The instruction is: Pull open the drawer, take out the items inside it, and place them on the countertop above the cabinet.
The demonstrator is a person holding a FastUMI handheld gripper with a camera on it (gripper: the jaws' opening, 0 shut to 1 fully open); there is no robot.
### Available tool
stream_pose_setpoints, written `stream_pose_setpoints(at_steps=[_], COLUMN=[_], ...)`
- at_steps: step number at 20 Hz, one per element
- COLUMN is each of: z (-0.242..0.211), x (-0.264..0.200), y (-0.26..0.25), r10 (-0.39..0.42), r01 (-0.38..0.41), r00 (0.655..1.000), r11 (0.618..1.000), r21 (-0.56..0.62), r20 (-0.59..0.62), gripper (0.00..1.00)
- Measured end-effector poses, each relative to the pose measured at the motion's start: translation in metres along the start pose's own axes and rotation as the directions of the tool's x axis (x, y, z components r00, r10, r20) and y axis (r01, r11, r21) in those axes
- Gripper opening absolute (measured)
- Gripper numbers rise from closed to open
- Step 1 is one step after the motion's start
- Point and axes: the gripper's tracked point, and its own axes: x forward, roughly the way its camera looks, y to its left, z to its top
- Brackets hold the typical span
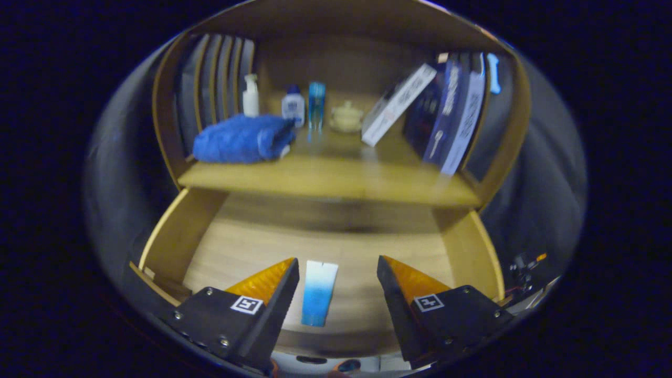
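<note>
The wooden drawer (173, 236) stands pulled open below the countertop (325, 181). On the drawer floor lies a blue-and-white tube (318, 292), lengthwise, its white end pointing away. My gripper (338, 270) hovers open above the drawer, and the tube sits between the two fingers, closer to the left one. Neither finger touches it. On the countertop rest a folded blue towel (242, 139), a white pump bottle (251, 96), a small white bottle with a blue cap (293, 106), a tall blue tube (316, 105) and a pale lidded jar (346, 116).
A white box (397, 104) leans against upright books (454, 113) on the right of the countertop. Upright folders (215, 79) line the left side. The cabinet's wooden side walls (163, 105) enclose the shelf. The drawer's right wall (470, 247) stands near my right finger.
</note>
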Motion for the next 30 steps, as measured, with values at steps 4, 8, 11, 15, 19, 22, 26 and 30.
stream_pose_setpoints(at_steps=[4, 8, 11, 15, 19, 22, 26, 30], z=[-0.044, -0.036, -0.033, -0.016, 0.012, 0.057, 0.145, 0.238], x=[0.016, 0.006, -0.020, -0.079, -0.176, -0.237, -0.272, -0.229], y=[0.007, 0.000, 0.020, 0.028, 0.036, 0.026, -0.008, -0.015], r10=[0.049, 0.023, 0.130, 0.223, 0.326, 0.351, 0.281, 0.153], r01=[-0.022, -0.004, -0.110, -0.206, -0.323, -0.367, -0.323, -0.183], r00=[0.951, 0.943, 0.953, 0.964, 0.945, 0.929, 0.918, 0.925], r11=[0.996, 0.998, 0.990, 0.970, 0.936, 0.917, 0.939, 0.981], r21=[0.091, 0.058, 0.088, 0.128, 0.143, 0.155, 0.119, 0.057], r20=[-0.304, -0.332, -0.272, -0.146, 0.002, 0.118, 0.279, 0.347], gripper=[0.82, 0.59, 0.43, 0.43, 0.43, 0.43, 0.43, 0.43])
